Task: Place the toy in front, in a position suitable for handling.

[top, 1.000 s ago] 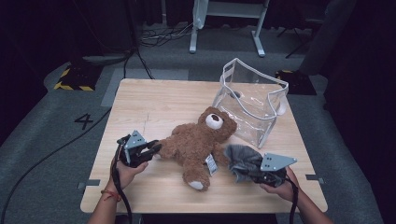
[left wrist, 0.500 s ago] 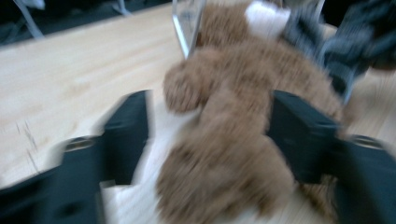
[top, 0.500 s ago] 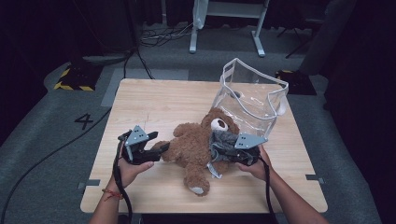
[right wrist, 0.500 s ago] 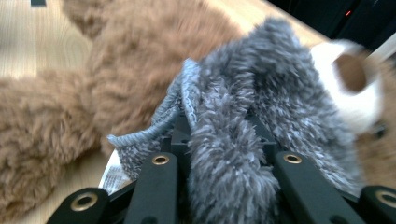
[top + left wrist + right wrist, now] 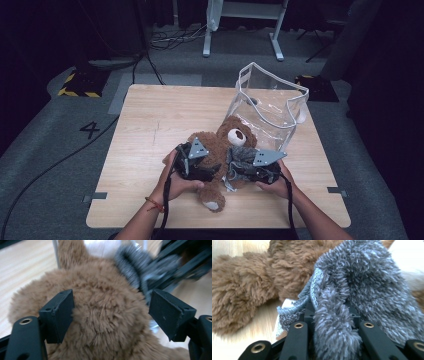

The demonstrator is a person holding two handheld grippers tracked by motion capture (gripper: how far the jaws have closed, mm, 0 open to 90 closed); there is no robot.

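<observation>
A brown teddy bear (image 5: 237, 136) lies on its back on the wooden table (image 5: 150, 120). My left gripper (image 5: 214, 168) reaches over its belly from the left. Its jaws have just been opening and stand wide, with the bear's fur (image 5: 105, 320) between them. The left pad (image 5: 61, 312) touches the fur and the right pad (image 5: 167, 310) stands apart from it. My right gripper (image 5: 232, 172) comes in from the right, shut on a grey fuzzy cloth (image 5: 362, 280) that drapes over its jaws and rests against the bear (image 5: 244, 297).
A clear plastic bag (image 5: 272, 107) with white trim stands open just behind the bear's head, near the table's far right. A white tag (image 5: 284, 305) pokes out beneath the cloth. Cables trail from both grippers over the front edge.
My left gripper let go of the bear's arm, opened wide and moved right over its belly. The right gripper carried the grey cloth left, up against the bear.
</observation>
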